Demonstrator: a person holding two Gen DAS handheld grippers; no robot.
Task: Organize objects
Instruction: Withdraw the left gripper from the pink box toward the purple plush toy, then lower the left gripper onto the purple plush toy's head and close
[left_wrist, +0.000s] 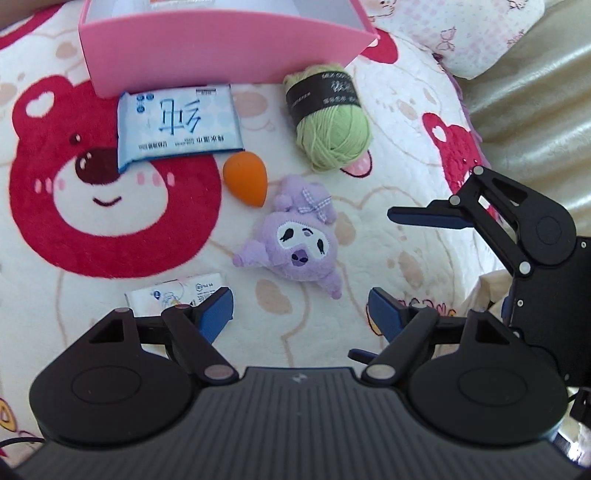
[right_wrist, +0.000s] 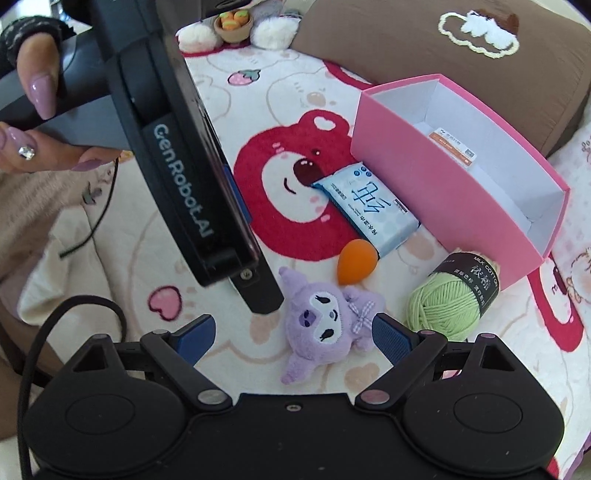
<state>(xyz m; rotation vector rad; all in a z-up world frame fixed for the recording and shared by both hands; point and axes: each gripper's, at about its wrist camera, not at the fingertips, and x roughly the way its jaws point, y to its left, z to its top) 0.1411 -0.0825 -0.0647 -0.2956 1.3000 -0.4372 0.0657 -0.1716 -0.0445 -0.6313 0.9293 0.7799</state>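
Spread wide, the right claw (right_wrist: 293, 334) was held straddling the purple plush toy (right_wrist: 325, 325); the left claw (left_wrist: 301, 308), also spread, was held short of it.

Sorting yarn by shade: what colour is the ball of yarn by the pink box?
Light green yarn ball with a black label band; clearest in the right wrist view.

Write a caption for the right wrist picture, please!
Open right gripper over a purple plush toy, beside green yarn, near an open pink box.
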